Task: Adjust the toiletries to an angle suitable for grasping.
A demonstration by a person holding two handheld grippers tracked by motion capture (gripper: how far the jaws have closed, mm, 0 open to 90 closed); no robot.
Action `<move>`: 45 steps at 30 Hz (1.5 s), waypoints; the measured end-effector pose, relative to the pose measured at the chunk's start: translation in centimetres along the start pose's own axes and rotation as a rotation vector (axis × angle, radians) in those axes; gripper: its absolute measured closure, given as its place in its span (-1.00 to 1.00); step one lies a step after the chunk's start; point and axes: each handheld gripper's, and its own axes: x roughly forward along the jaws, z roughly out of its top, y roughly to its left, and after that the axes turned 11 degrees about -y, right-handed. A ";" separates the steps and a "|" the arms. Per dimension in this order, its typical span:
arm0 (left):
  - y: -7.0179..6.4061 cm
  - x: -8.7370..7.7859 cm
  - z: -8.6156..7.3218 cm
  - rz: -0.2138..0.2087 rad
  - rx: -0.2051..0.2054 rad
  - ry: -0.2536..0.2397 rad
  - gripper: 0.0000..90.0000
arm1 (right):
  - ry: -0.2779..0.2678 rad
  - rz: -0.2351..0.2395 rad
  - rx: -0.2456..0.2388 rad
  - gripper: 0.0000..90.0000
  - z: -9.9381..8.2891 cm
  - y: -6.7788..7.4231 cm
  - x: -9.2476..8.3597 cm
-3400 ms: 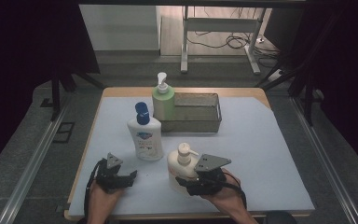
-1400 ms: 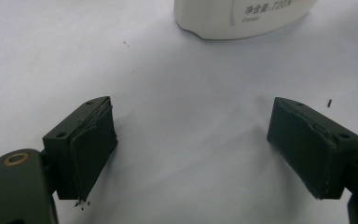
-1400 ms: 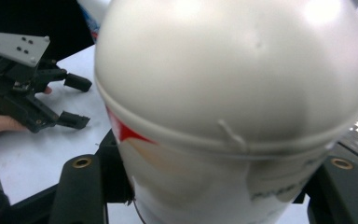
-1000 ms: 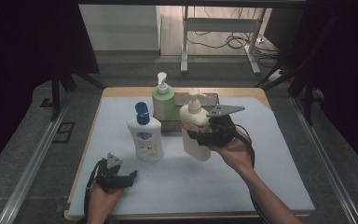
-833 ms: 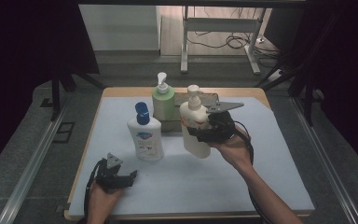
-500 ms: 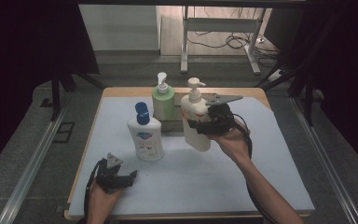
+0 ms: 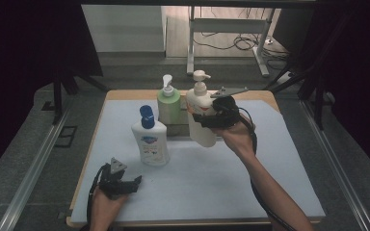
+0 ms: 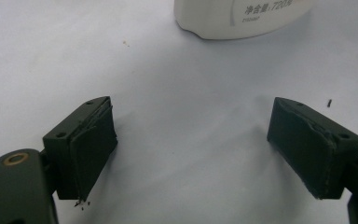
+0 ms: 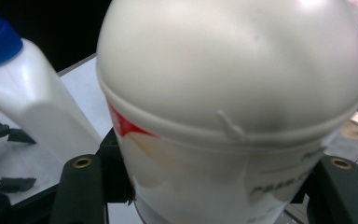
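Note:
My right gripper [image 7: 203, 119] is shut on a cream pump bottle [image 7: 204, 135] and holds it upright in the air, just in front of a wire basket [image 7: 179, 129] at the back of the table. In the right gripper view the cream bottle [image 9: 233, 93] sits between the two black jaws of my right gripper [image 9: 214, 196]. My left gripper [image 7: 134, 182] rests at the front left of the white mat [image 7: 270, 159]. Its jaws stand wide apart with bare mat between them, so the left gripper [image 8: 191, 149] is open.
A white bottle with a blue cap [image 7: 149, 139] stands left of centre; its base [image 8: 242, 16] shows beyond the left jaws. A green pump bottle [image 7: 168, 103] stands behind it, by the basket. A wooden table rim [image 7: 125, 94] borders the mat.
The right gripper has lifted the cream bottle off the front of the mat and carried it up and away toward the basket. The left gripper has stayed put.

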 end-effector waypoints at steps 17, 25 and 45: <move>0.0 0.0 0.0 -0.001 -0.002 0.000 -0.67 | -0.011 -0.045 0.023 -0.17 1.4 -1.5 1.6; 0.0 0.0 0.0 -0.001 -0.002 0.000 -0.67 | -0.012 -0.070 0.027 -0.17 1.9 -2.1 3.0; 0.0 0.0 0.0 -0.002 -0.003 0.003 -0.67 | -0.018 -0.115 0.041 -0.17 2.4 -3.3 5.9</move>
